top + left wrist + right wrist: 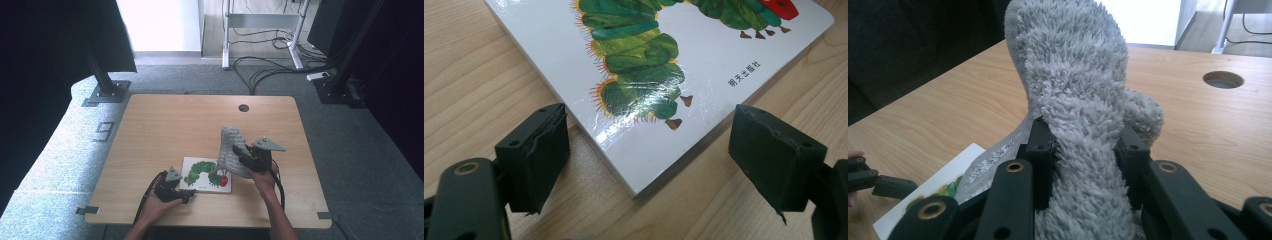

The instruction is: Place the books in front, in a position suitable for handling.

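Observation:
A white board book with a green caterpillar on its cover lies flat near the table's front edge. My left gripper rests on the wood at the book's near left corner, jaws open on either side of that corner without touching it. A grey fluffy slipper stands upright over the book's right end, held off the table. My right gripper is shut on the slipper, pinching its plush sole between both pads. The book's corner and the left gripper's jaw appear at the lower left of the right gripper view.
The wooden table has a round cable hole near its far edge. Black stand bases and cables lie on the grey carpet beyond the table. A dark curtain hangs at the left.

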Demonstrator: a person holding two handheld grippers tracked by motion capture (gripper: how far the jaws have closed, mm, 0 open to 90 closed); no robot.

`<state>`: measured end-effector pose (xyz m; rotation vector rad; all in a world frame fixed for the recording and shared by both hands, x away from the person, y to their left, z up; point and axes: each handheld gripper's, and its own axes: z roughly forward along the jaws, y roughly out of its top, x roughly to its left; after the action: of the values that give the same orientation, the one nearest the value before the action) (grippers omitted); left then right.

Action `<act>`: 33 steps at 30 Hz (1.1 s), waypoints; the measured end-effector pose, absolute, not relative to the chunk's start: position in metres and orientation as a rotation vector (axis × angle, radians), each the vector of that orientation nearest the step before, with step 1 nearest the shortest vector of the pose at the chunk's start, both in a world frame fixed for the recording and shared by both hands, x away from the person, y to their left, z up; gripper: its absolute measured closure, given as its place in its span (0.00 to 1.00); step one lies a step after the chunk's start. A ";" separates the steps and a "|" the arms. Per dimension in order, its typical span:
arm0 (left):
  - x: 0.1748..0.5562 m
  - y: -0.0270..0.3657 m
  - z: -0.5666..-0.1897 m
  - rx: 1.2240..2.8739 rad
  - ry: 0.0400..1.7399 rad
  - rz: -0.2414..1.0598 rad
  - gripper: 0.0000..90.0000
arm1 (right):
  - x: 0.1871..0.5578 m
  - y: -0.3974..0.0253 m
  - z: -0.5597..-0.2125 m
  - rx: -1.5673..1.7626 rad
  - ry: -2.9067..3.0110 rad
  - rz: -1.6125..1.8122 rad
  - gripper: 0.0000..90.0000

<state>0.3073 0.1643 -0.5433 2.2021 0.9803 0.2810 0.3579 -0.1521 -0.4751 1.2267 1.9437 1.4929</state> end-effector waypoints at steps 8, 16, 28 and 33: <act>0.307 0.164 -0.544 2.197 0.986 0.286 0.19 | 0.359 -0.134 -0.480 1.204 1.987 1.512 0.74; 0.306 0.164 -0.544 2.193 0.987 0.288 0.19 | 0.363 -0.096 -0.489 1.153 2.078 1.516 0.74; 0.306 0.164 -0.544 2.194 0.984 0.284 0.19 | 0.382 -0.021 -0.524 1.077 2.275 1.393 0.73; 0.306 0.165 -0.543 2.189 0.987 0.271 0.19 | 0.384 -0.006 -0.532 1.052 2.298 1.303 0.72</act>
<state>0.3059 0.1651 -0.5434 2.1892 0.9866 0.2714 0.3835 -0.0061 -0.5318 1.0518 2.2980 1.3027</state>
